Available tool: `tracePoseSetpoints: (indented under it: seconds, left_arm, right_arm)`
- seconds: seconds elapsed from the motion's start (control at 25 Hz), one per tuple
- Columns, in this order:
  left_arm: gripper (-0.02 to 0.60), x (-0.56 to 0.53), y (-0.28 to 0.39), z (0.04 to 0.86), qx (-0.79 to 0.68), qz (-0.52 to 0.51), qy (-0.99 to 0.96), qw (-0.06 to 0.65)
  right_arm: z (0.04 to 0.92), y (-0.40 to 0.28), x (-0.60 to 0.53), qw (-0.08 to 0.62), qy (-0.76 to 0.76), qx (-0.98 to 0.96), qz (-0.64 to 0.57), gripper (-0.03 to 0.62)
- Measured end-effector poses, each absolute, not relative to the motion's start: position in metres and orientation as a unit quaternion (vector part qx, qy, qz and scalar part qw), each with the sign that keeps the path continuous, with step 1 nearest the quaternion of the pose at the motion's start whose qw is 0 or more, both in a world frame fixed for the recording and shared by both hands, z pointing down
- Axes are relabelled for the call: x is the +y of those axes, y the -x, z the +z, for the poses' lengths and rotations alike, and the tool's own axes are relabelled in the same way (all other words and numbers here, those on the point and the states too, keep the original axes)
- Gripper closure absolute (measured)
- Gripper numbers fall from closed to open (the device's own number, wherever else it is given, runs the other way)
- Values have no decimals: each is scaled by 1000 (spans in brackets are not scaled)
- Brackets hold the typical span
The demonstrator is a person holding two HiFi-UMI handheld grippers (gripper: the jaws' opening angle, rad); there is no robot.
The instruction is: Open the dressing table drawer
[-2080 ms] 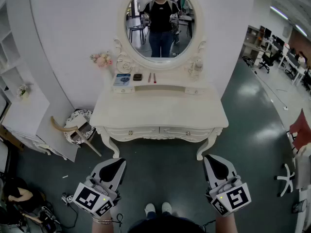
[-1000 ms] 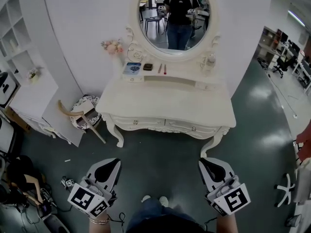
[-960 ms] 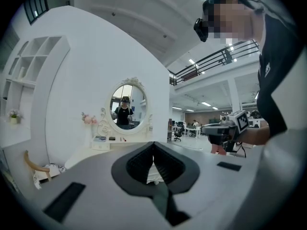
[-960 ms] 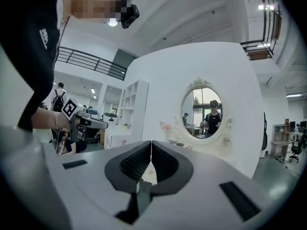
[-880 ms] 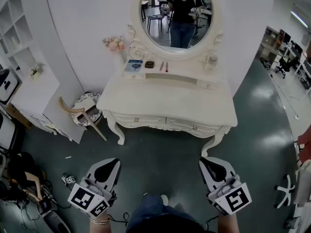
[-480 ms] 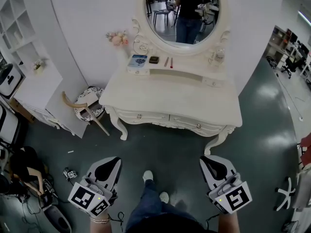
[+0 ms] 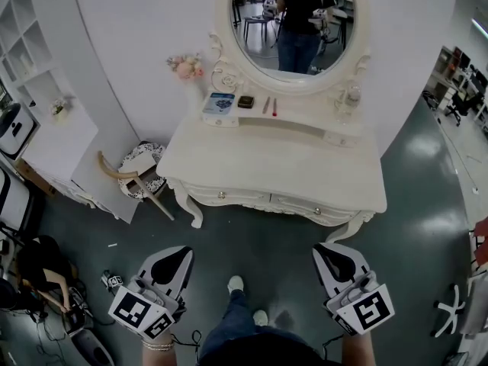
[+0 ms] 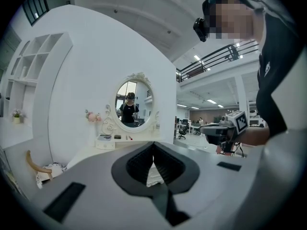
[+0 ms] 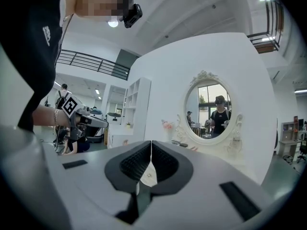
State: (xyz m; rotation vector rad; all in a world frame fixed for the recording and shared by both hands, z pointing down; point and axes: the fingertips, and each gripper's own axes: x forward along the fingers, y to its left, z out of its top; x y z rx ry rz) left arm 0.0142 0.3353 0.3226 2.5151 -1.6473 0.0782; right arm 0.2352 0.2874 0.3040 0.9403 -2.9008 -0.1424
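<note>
A bedroom corner staged inside a large open-plan office hall.
A white dressing table (image 7: 274, 166) with an oval mirror (image 7: 297, 21) stands at 12 o'clock against a white partition (image 7: 130, 29) on a glossy green floor (image 7: 267, 242). A white shelf unit (image 7: 27, 48) sits at 10 o'clock, desks and office chairs (image 7: 461, 90) run off at 2 o'clock, and the left gripper view shows a railed gallery (image 8: 216, 59) overhead.

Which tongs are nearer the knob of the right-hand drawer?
Right. The right tongs hover in front of the right drawer knob, apart from it. The left tongs are well off to its left, closer to the left drawer knob.
</note>
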Motion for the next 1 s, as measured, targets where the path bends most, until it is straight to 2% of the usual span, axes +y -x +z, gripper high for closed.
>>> tracePoseSetpoints:
  seconds: [1.0]
  left_arm:
    - [565,201,67,302,-510,21,-858,58]
  right_arm:
    - [286,-127,164,44,-311,-949,-34,576]
